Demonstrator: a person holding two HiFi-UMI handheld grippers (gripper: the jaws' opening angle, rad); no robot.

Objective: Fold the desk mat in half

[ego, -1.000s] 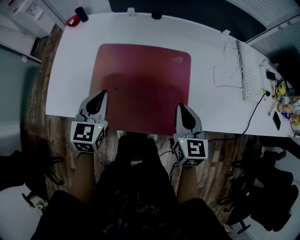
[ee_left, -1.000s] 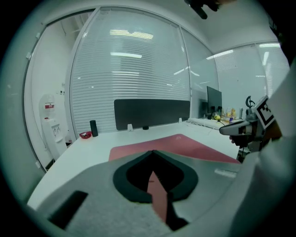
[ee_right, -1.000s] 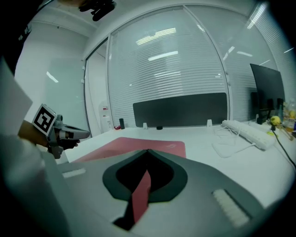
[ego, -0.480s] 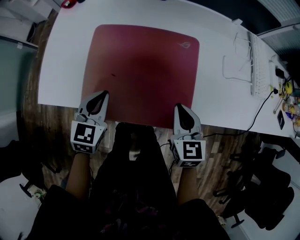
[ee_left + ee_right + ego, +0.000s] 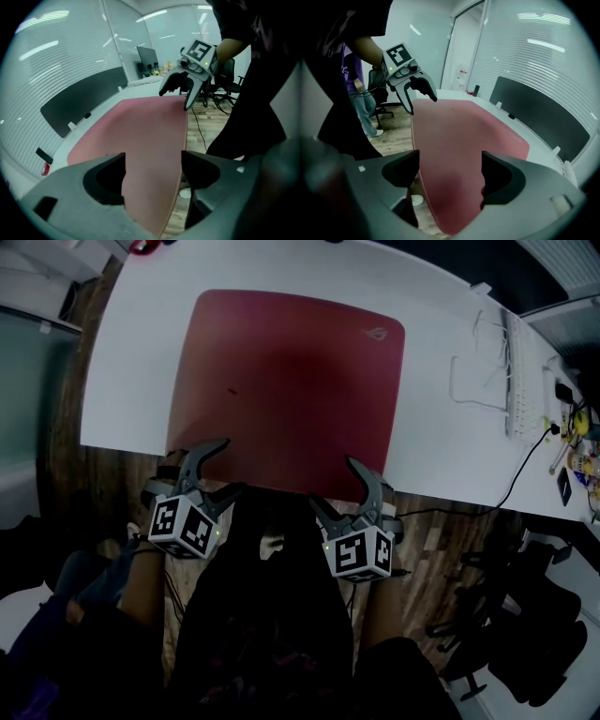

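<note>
Desk mat (image 5: 291, 381) red, flat on white desk (image 5: 141, 362), near edge along desk's near edge; left gripper (image 5: 230, 465) at mat's near left corner, jaws just opened wide, mat edge between, unpinched; right gripper (image 5: 335, 484) likewise at near right corner.

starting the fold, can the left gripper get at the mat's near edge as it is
Likely yes: the left gripper has just been opening, its jaws straddle the desk mat at its near edge, nothing blocking.
</note>
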